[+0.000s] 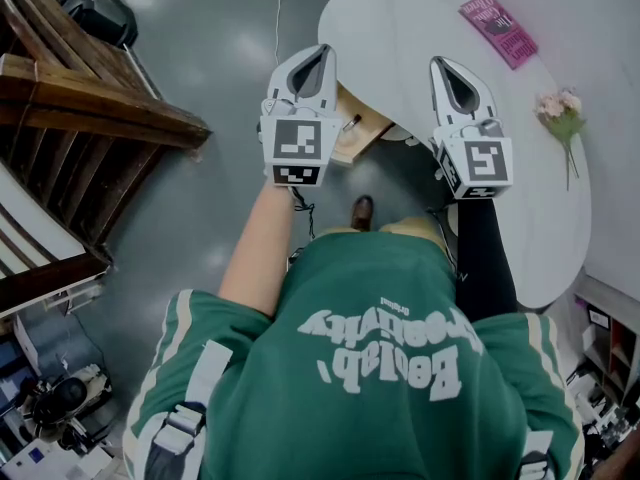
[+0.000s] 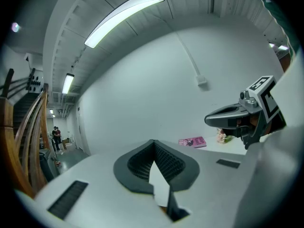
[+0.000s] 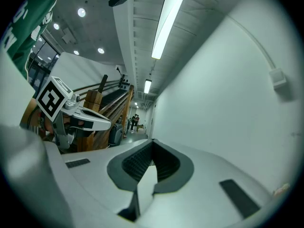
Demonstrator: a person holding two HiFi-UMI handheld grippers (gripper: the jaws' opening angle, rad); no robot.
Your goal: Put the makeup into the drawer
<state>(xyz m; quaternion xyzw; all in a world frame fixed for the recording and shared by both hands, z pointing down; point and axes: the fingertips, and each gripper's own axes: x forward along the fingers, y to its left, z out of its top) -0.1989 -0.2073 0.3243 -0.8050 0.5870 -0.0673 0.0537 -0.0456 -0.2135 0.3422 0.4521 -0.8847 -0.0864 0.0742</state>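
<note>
I hold both grippers level in front of me, above the near edge of a white rounded table point(image 1: 400, 28). My left gripper point(image 1: 312, 60) is shut with nothing between its jaws; its tips point(image 2: 154, 144) meet in the left gripper view. My right gripper point(image 1: 458, 71) is also shut and empty, with tips point(image 3: 152, 144) touching. Below and between them a light wooden drawer point(image 1: 358, 138) stands pulled out from under the table. A thin dark stick-like item point(image 1: 352, 123) lies in it. Each gripper shows in the other's view: the right gripper point(image 2: 223, 118) and the left gripper point(image 3: 90, 120).
A pink book point(image 1: 498, 30) lies at the table's far side, and a small bunch of flowers point(image 1: 562, 113) at its right. A wooden staircase point(image 1: 70, 108) fills the left. A shoe point(image 1: 362, 211) shows on the grey floor. People stand far down the corridor point(image 2: 56, 136).
</note>
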